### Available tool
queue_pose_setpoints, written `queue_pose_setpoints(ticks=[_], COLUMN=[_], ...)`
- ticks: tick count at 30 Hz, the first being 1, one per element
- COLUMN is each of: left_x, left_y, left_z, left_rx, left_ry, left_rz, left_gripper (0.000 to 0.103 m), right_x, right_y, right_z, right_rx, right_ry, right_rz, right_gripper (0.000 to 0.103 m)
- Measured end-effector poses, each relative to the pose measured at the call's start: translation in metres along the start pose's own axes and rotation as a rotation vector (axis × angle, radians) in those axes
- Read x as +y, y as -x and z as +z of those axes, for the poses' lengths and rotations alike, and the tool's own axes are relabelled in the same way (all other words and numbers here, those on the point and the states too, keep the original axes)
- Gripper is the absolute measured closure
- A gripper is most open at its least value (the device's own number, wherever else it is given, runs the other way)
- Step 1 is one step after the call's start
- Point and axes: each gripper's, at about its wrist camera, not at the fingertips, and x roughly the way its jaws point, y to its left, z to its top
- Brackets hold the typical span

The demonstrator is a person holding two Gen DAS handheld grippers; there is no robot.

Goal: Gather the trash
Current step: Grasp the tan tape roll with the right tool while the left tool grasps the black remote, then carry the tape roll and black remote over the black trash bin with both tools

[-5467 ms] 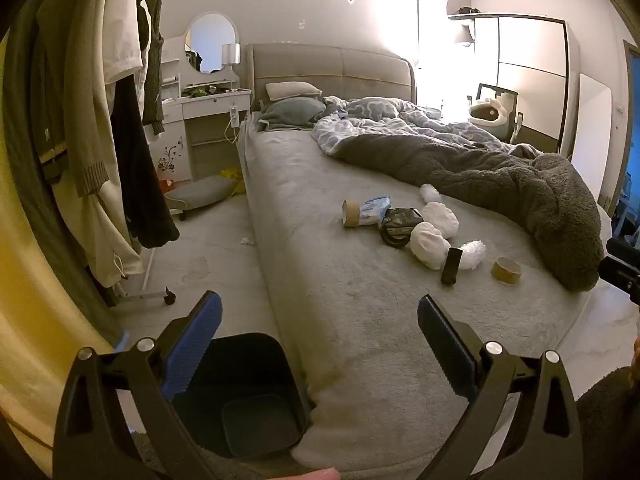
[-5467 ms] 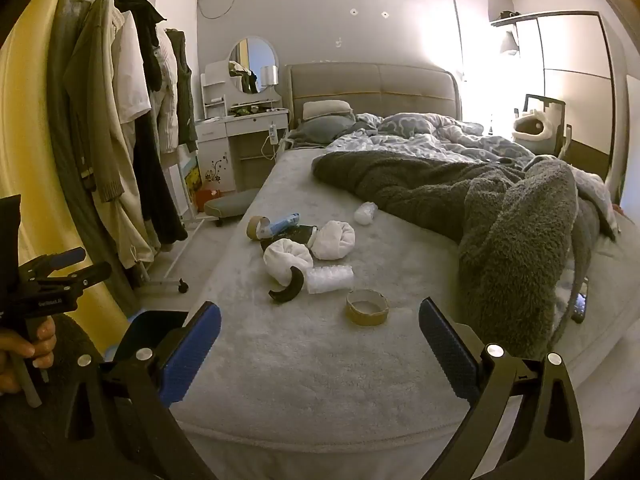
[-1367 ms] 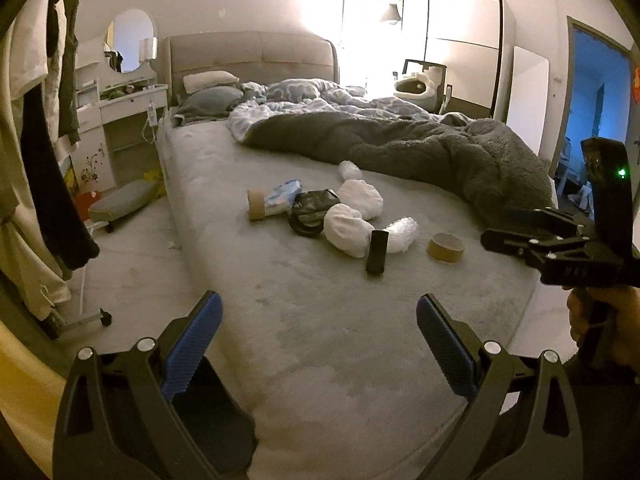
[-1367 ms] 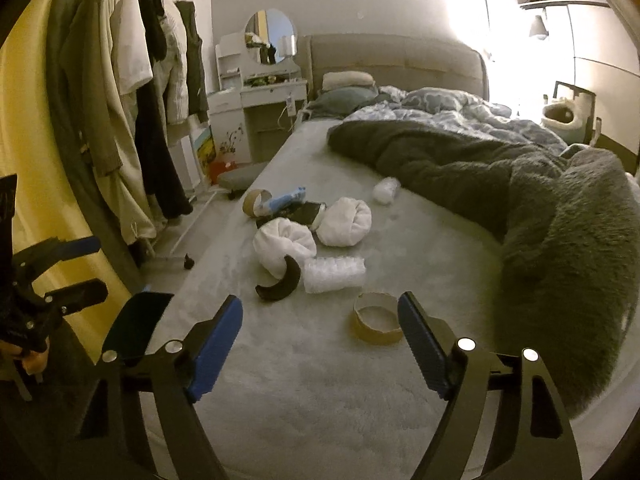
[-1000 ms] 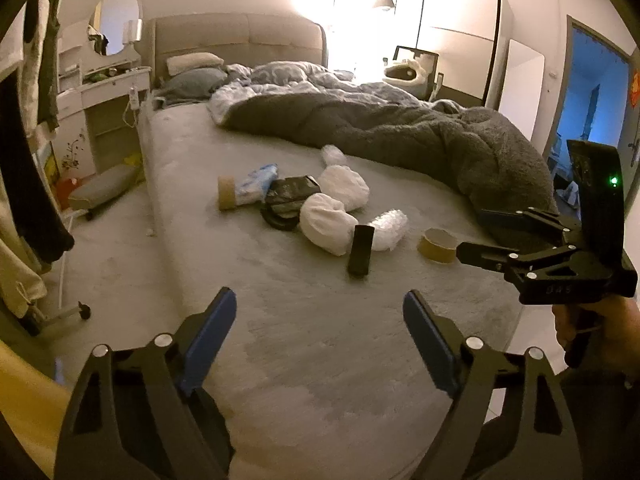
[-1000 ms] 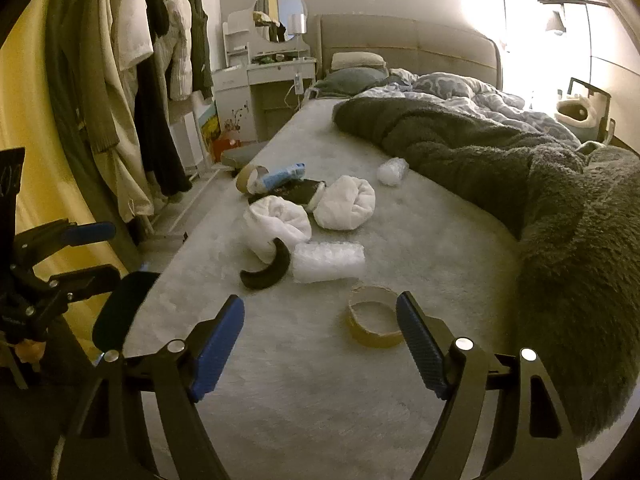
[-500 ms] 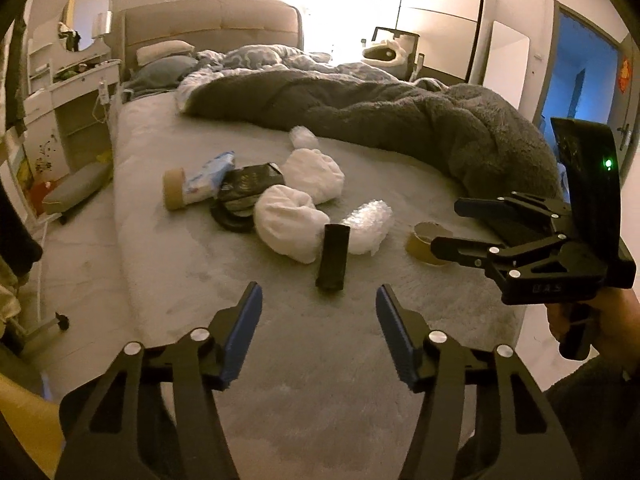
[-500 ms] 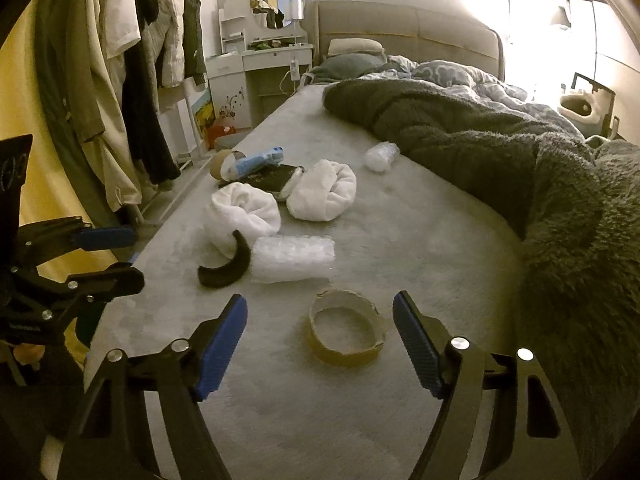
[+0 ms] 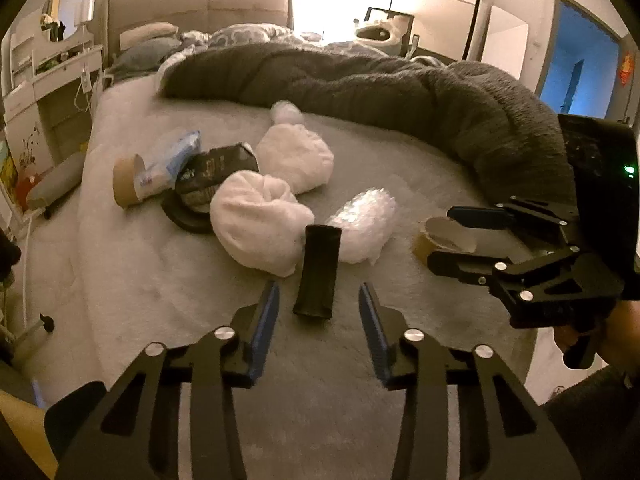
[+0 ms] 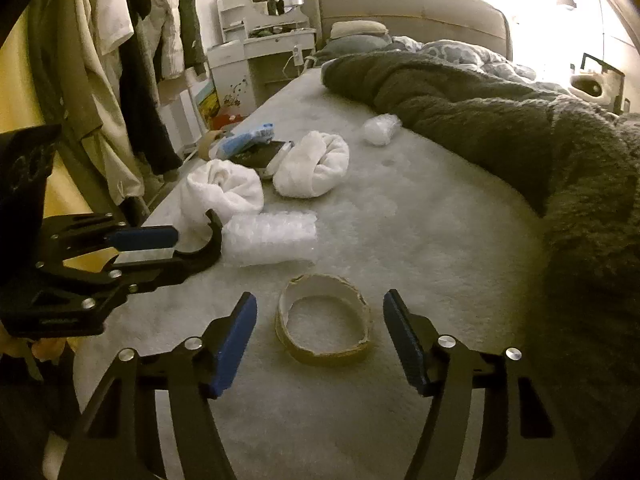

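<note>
While both sets of jaws have just been narrowing with no pad pressing yet, the left gripper (image 9: 316, 320) frames the near end of the curved black piece (image 9: 318, 270) and the right gripper (image 10: 320, 330) straddles the cardboard tape ring (image 10: 323, 324); lower each until the pads bracket the sides, then squeeze, sparing the bed cover (image 10: 420, 208).

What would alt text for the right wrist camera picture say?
A handheld two-finger gripper, the right gripper, reaches down with open blue-padded jaws on either side of an empty cardboard tape ring lying on a grey bed. Left of it the left gripper approaches a curved black piece beside bubble wrap.
</note>
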Motion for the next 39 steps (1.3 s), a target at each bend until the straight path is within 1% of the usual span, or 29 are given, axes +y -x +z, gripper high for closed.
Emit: queue_pose_setpoints(ticks=[4, 6, 7, 11, 13, 17, 21, 25, 27, 33, 39], left_x=[0.001, 0.002, 0.002, 0.004, 0.004, 0.006, 0.004, -0.002, -0.002, 0.016, 0.045], left_y=[-0.008, -0.010, -0.012, -0.020, -0.022, -0.020, -0.007, 0.011, 0.019, 0.037, 0.058], left_z=[0.000, 0.001, 0.002, 0.002, 0.002, 0.004, 0.009, 0.015, 0.016, 0.017, 0.016], left_rx=[0.014, 0.014, 0.017, 0.043, 0.048, 0.047, 0.016, -0.029, -0.047, -0.080, -0.110], left_ry=[0.004, 0.010, 0.013, 0.018, 0.020, 0.034, 0.041, 0.016, 0.010, 0.030, 0.055], left_rz=[-0.007, -0.011, -0.009, -0.002, -0.006, -0.021, -0.056, -0.062, -0.059, -0.015, 0.077], left_gripper=[0.065, 0.066, 0.068, 0.075, 0.079, 0.081, 0.081, 0.081, 0.081, 0.081, 0.081], right_x=[-0.003, -0.003, -0.002, -0.002, -0.002, -0.001, -0.001, 0.003, 0.007, 0.033, 0.062], right_y=[-0.004, -0.007, -0.009, -0.012, -0.011, -0.001, 0.009, 0.019, 0.019, 0.019, 0.010], right_z=[0.002, 0.002, 0.002, 0.002, 0.003, 0.011, 0.022, 0.037, 0.042, 0.067, 0.081], right_rx=[0.003, 0.011, 0.018, 0.030, 0.027, -0.016, -0.069, -0.122, -0.131, -0.169, -0.167], right_ry=[-0.006, -0.003, 0.001, 0.008, -0.001, -0.010, -0.027, -0.040, -0.040, -0.034, -0.001], right_rz=[0.010, 0.016, 0.016, 0.007, 0.009, 0.003, -0.014, -0.011, -0.003, 0.039, 0.072], right_gripper=[0.043, 0.049, 0.051, 0.057, 0.058, 0.058, 0.058, 0.058, 0.058, 0.058, 0.058])
